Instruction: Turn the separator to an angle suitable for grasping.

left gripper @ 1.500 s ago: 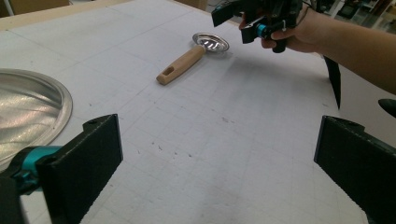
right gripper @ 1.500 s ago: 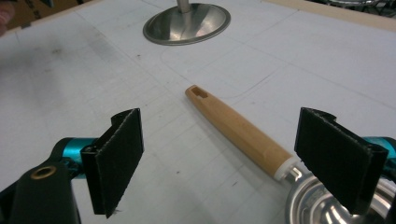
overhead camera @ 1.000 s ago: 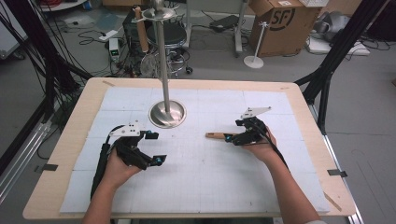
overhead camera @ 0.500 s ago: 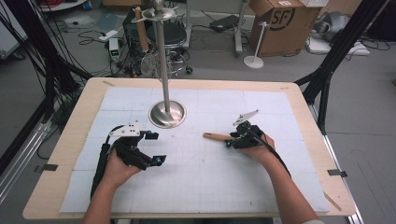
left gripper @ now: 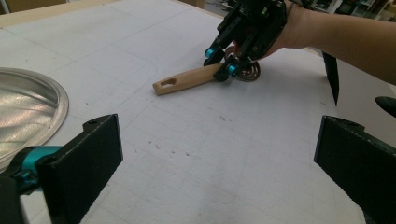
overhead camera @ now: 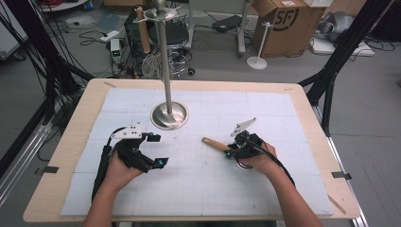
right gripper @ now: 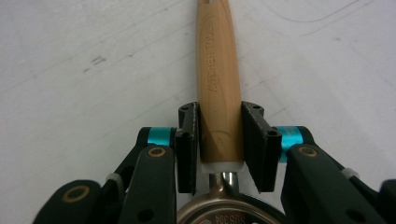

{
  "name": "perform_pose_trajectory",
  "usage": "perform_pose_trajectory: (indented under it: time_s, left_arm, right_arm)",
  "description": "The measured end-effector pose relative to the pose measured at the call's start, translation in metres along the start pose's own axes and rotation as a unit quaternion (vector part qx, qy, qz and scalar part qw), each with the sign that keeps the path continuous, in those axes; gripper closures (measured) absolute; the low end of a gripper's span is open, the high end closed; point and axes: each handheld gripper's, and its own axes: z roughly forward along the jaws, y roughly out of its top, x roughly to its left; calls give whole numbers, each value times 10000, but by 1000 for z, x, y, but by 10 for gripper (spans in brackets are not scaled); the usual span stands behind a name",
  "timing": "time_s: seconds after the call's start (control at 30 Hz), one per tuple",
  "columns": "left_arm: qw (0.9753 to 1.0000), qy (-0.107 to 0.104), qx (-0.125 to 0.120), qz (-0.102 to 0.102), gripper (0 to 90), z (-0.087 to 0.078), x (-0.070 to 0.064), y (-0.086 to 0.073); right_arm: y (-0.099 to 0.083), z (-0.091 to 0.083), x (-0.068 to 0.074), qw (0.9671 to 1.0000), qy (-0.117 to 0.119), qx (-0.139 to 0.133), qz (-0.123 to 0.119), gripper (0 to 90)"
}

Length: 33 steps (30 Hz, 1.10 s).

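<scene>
A kitchen tool with a wooden handle (overhead camera: 214,143) (right gripper: 217,79) and a round metal head (right gripper: 229,212) lies on the white mat. My right gripper (overhead camera: 235,150) (right gripper: 219,140) is shut on the handle's lower end, just ahead of the metal head. The handle (left gripper: 187,80) points left toward the stand, and in the left gripper view the right gripper (left gripper: 223,60) stands over it. My left gripper (overhead camera: 157,150) (left gripper: 219,163) rests on the mat's left side, open, with nothing between its jaws.
A metal stand with a round base (overhead camera: 169,115) (left gripper: 28,107) and tall pole (overhead camera: 164,56) rises at the table's middle back. Another wooden-handled utensil (overhead camera: 140,29) hangs from its top disc. The wooden table edge (overhead camera: 71,137) frames the mat.
The right gripper and the tool have shifted slightly left and toward the person's side. The left gripper has stayed put.
</scene>
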Motion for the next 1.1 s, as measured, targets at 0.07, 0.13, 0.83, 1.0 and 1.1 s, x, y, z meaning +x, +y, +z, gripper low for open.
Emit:
perform_pose_trajectory:
  time_s: [0.07, 0.13, 0.83, 1.0, 1.1]
  left_arm:
    - [10000, -14, 7, 2, 16, 0, 0, 0]
    - [10000, -22, 7, 5, 16, 1, 0, 0]
    - [10000, -11, 34, 14, 16, 2, -2, 0]
    - [10000, -17, 49, 24, 16, 3, -1, 0]
    - [10000, -24, 69, 34, 16, 4, -1, 0]
  right_arm:
    - [-3, -2, 4, 10000, 7, -14, 61, 680]
    - [-7, -3, 8, 9999, 113, -75, 36, 680]
    - [-29, -14, 37, 9987, 404, -312, -48, 606]
    - [-27, -14, 34, 9979, 350, -553, 29, 570]
    - [-23, -12, 35, 9975, 357, -613, -28, 564]
